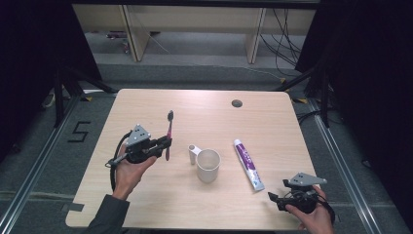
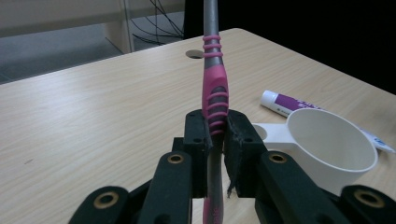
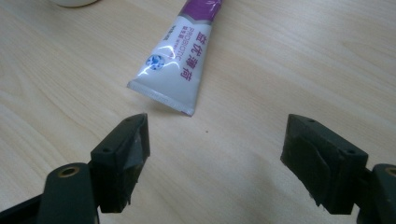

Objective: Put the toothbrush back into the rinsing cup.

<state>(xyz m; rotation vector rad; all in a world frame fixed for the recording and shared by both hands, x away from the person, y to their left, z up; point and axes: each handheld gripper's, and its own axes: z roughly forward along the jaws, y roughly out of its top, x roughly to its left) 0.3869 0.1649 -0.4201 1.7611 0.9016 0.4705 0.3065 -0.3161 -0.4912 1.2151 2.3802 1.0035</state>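
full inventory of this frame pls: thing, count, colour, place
toothbrush: 1, pink and grey, clamped upright in the left hand-held gripper
cup: 1, cream white with a handle, table centre
toothpaste tube: 1, white and purple, lying flat to the right of the cup
table: 1, light wood, with a round cable hole near the far edge
left hand-held gripper: 1, black, shut on the toothbrush handle, left of the cup
right hand-held gripper: 1, black, jaws wide open, near the tube's crimped end
hands: 2, one per gripper, at the near edge
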